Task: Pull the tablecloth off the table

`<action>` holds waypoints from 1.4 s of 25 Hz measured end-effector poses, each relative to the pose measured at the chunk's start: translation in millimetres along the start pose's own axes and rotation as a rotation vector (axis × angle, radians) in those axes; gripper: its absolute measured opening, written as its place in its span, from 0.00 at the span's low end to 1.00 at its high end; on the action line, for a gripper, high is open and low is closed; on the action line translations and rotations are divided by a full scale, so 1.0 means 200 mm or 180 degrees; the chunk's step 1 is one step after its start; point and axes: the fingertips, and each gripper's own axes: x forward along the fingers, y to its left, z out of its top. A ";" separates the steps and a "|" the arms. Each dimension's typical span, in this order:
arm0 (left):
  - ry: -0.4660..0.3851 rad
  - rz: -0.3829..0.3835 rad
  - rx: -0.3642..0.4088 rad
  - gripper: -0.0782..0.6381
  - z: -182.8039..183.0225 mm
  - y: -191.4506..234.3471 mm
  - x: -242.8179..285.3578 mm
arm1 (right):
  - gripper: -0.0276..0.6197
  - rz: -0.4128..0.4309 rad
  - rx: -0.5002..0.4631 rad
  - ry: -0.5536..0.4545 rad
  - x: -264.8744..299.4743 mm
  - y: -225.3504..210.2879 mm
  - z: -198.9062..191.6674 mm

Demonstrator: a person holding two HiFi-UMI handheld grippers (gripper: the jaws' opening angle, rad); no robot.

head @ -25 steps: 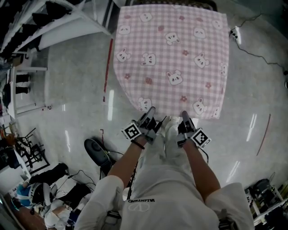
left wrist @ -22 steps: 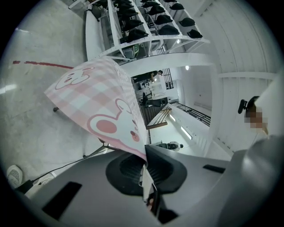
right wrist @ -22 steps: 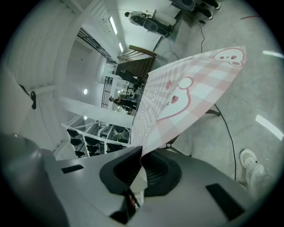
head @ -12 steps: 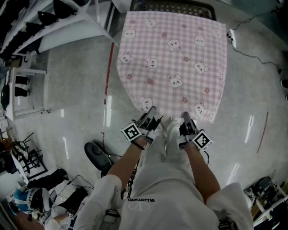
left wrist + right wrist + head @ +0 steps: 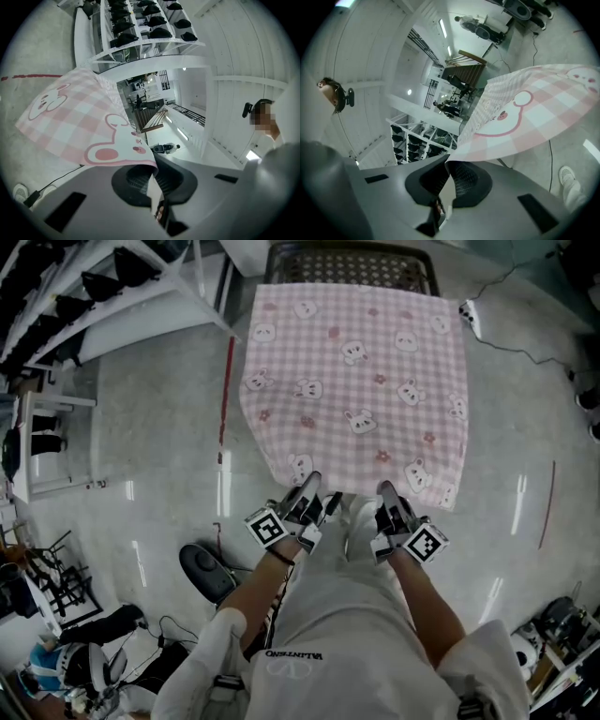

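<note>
Where the person's white-clad legs [image 5: 342,615] fill the lower middle of the head view, the left tongs [image 5: 310,486] and the right tongs [image 5: 386,491] are held side by side just above them. In the left gripper view, the left tongs are seen closed on the near hem of the pink checked tablecloth [image 5: 356,381], a thin fold of which is pinched between the jaws; in the right gripper view, the right tongs are seen clamped on the same hem in like manner. From the two grips the tablecloth, printed with rabbit faces, is spread up the frame, its near part held in the air over the grey floor [image 5: 150,427]. Its far edge is met by the dark mesh worktop [image 5: 352,261] at the top of the frame, where a bare strip is exposed. White racks [image 5: 103,287] are seen at the upper left.
</note>
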 end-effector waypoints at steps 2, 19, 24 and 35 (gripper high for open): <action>0.0003 -0.0051 0.0054 0.12 0.01 -0.07 -0.01 | 0.06 0.0072 -0.0021 -0.0025 -0.02 0.06 0.01; -0.0053 -0.0430 0.0155 0.12 0.19 -0.60 -0.10 | 0.06 0.0392 -0.0260 -0.0128 -0.10 0.57 0.14; -0.0032 -0.0487 0.0162 0.12 0.21 -0.68 -0.14 | 0.06 0.0396 -0.0188 -0.0128 -0.13 0.67 0.13; -0.0010 -0.0649 0.0332 0.12 0.27 -0.89 -0.24 | 0.06 0.0408 -0.0280 -0.0168 -0.19 0.90 0.13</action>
